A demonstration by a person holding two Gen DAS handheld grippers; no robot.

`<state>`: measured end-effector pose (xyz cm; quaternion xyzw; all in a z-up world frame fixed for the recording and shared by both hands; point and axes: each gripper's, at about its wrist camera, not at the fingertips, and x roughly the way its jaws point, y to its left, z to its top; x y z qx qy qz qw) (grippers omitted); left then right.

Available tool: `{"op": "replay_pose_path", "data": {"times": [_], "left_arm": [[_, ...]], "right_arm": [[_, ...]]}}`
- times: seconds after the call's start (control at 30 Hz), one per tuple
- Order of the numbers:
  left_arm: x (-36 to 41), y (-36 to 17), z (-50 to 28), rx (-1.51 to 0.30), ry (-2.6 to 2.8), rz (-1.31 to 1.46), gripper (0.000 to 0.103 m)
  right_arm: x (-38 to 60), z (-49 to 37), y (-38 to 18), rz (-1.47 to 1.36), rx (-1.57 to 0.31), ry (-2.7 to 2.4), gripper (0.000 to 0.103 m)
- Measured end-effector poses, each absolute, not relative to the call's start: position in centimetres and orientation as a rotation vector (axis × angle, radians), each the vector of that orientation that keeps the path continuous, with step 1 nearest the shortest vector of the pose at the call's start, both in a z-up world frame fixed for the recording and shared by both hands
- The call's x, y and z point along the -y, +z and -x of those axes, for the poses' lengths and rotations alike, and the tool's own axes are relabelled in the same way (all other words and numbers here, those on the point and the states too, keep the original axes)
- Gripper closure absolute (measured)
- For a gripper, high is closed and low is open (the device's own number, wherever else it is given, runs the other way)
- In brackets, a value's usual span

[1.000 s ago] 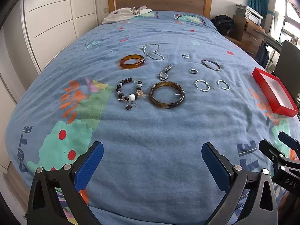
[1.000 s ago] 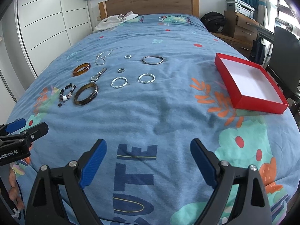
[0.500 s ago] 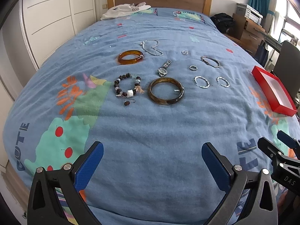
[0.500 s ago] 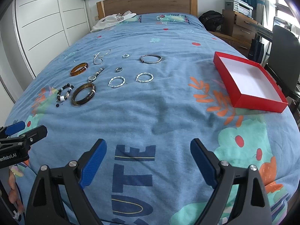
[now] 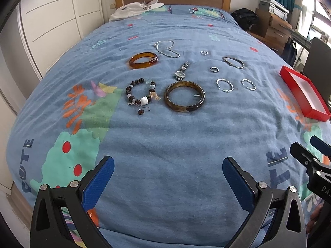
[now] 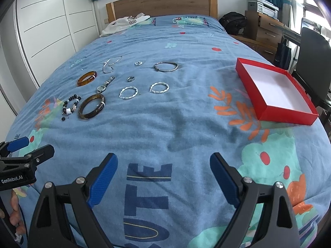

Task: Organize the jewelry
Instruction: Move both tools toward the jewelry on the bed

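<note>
Red cardboard marks the likely destination: an open red box (image 6: 275,91) with a white floor is seen lying at the far right of the bed, with nothing in it. The jewelry is spread in loose rows on the blue bedspread (image 5: 165,144), well apart from the box, to its left. Noted from near to far: a dark mottled bangle (image 5: 184,96) with a beaded bracelet (image 5: 140,95) just to its left; two twisted silver rings of wire, one (image 5: 224,85) beside the other (image 5: 248,84); a small wristwatch (image 5: 181,72); a small ring (image 5: 214,69); an amber bangle (image 5: 143,60); a thin silver cuff (image 5: 233,62); a silver chain (image 5: 167,48); and a tiny silver piece (image 5: 203,52) farthest off. No two pieces are seen touching.

The left gripper (image 5: 168,179) is held low over the near edge of the bed, fingers spread wide, nothing between them. The right gripper (image 6: 163,175) is likewise spread wide and bare, over the printed lettering near the foot of the bed. Both are well short of the jewelry.

The task is judged to be at its very start, with no piece yet lifted. A reach forward is called for next. The dark bangle, nearest the left gripper, is a fair first pick; a pinch across its rim would be needed, then a carry right to the box. The soft quilt may give under pressure, and the thin chain is expected to be the hardest to pinch.

A white garment (image 6: 126,23) at the wooden headboard (image 6: 161,2) is left aside.
</note>
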<state>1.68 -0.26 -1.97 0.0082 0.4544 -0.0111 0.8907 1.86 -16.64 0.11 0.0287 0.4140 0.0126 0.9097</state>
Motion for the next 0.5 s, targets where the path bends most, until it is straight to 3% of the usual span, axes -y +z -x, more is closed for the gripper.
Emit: {"op": "replay_pose_path", "data": {"times": [0.5], "left_arm": [[-2.1, -3.1, -3.2, -0.958, 0.004, 0.027, 0.001]], "right_arm": [[17.3, -4.2, 0.4, -0.051, -0.853, 0.023, 0.012]]}}
